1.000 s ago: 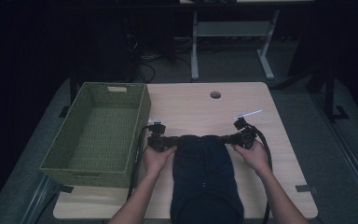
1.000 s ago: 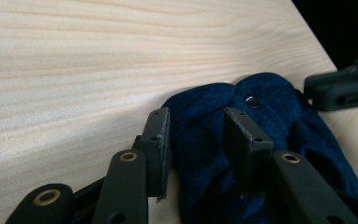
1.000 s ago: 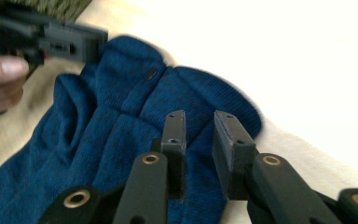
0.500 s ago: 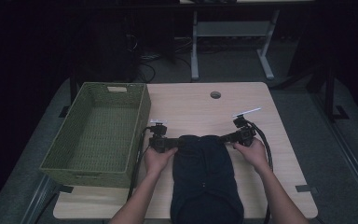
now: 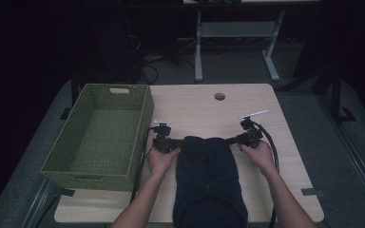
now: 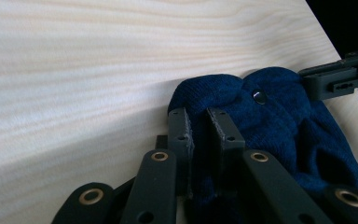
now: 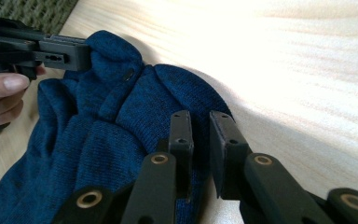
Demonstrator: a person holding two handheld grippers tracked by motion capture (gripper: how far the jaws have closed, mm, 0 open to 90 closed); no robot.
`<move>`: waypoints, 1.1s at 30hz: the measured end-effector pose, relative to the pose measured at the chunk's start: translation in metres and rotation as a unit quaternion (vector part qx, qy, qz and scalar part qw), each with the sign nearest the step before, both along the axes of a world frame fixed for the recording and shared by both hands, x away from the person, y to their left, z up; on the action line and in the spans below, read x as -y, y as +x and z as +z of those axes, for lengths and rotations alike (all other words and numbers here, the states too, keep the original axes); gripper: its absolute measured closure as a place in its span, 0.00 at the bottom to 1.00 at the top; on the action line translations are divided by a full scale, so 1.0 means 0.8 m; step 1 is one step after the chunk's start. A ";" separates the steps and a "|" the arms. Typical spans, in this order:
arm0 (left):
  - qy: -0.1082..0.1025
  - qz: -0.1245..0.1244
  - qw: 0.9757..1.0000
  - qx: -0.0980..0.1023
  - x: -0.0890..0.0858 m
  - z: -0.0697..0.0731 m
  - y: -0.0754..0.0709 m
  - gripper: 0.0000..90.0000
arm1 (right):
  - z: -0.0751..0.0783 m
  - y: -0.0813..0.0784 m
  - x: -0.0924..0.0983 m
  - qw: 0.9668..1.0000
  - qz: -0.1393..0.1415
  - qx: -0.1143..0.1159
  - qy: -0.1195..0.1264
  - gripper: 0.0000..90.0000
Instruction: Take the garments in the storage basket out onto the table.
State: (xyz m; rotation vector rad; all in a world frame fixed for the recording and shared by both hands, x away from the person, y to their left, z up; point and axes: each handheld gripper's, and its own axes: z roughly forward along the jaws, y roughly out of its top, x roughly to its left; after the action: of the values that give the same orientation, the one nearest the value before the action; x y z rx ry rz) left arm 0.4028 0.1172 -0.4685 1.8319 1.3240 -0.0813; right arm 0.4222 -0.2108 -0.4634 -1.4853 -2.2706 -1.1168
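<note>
- The room is dark, and the light falls mostly on the table [image 5: 266,156].
- The table is pale wood with a small round hole [image 5: 219,96] near its far edge.
- The floor [image 5: 309,104] is grey.
- A white metal stand [image 5: 233,33] is on the floor behind the table.
- Black cables [image 5: 145,59] lie on the floor beside the stand.

Black grippers [image 5: 176,141], brass-ringed pivots, trailing black cables, bare forearms.

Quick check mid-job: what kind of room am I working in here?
Probably a lab or workshop set up for recording, not a home: a bare wooden table with a cable hole, loose cables on the floor, and a metal desk frame behind.
</note>
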 end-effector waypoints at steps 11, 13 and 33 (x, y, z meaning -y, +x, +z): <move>-0.003 0.004 1.000 -0.013 -0.001 0.005 0.002 0.69 | -0.002 -0.001 0.003 1.000 -0.001 -0.015 -0.007 0.73; 0.006 0.002 1.000 -0.016 -0.001 0.003 0.002 0.66 | -0.003 -0.001 0.002 1.000 -0.001 -0.017 -0.009 0.72; -0.013 -0.013 0.999 -0.028 0.003 0.005 0.009 0.89 | 0.019 0.002 0.000 1.000 0.009 -0.009 0.006 0.88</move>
State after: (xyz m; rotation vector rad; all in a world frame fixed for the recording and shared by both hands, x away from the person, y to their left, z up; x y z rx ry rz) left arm 0.4099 0.1148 -0.4643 1.8372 1.3313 -0.1632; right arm 0.4241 -0.2112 -0.4485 -1.4623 -2.2558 -1.1055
